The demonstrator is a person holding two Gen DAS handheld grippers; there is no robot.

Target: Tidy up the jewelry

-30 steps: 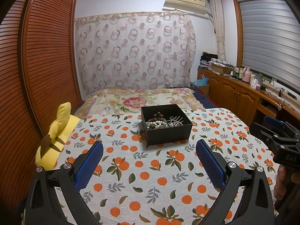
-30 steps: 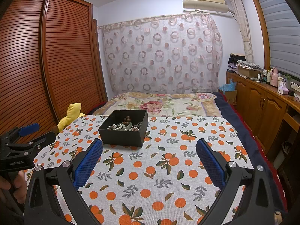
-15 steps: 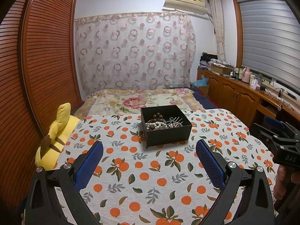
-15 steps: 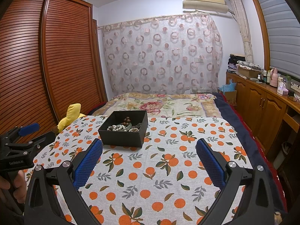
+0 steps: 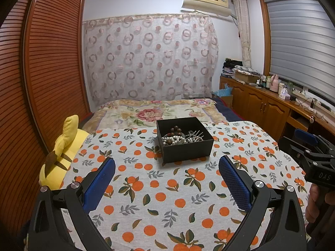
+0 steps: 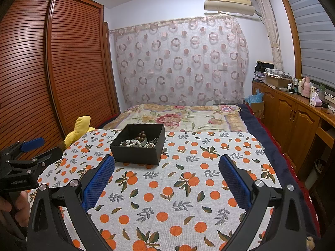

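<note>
Jewelry [image 5: 182, 137] — pearl beads, brown wooden beads, silvery pins — lies tangled in a black box [image 5: 186, 150] standing on my worktop [image 5: 167, 198], which is covered by an orange-print cloth. My left gripper [image 5: 166, 181] hangs just short of the box, fingers [image 5: 100, 185] spread wide with nothing between them. My right gripper [image 6: 166, 181] sits further right, fingers [image 6: 235, 183] equally wide and empty, box ahead to its left. Beyond the worktop's left edge slumps a yellow plush toy [image 5: 62, 148]
</note>
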